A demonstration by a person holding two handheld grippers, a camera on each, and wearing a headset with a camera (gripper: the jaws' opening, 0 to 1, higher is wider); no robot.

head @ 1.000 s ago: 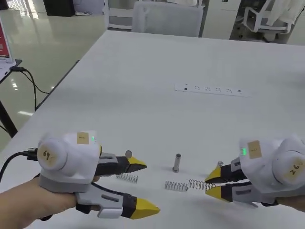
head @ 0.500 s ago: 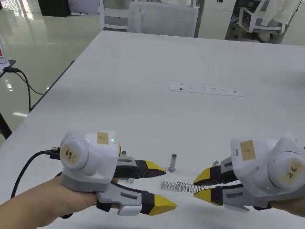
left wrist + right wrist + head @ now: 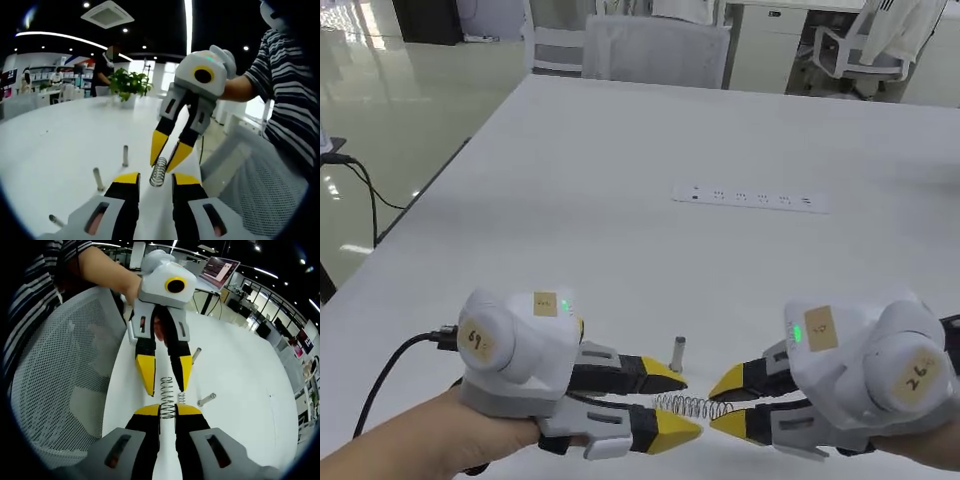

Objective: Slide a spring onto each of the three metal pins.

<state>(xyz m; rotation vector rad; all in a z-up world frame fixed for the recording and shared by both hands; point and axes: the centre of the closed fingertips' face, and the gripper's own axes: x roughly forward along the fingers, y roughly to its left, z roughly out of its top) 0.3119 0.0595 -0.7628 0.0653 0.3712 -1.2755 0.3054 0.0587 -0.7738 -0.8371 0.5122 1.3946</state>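
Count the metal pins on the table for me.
3, in a row in the left gripper view: far pin, middle pin, near pin at lower left.

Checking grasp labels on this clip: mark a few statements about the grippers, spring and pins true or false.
1. The right gripper holds a spring. True.
2. The left gripper is shut. False: its fingers stand open around the spring's free end.
3. The pin in the head view carries a spring. False: it is bare.
4. A power strip lies on the table. True.
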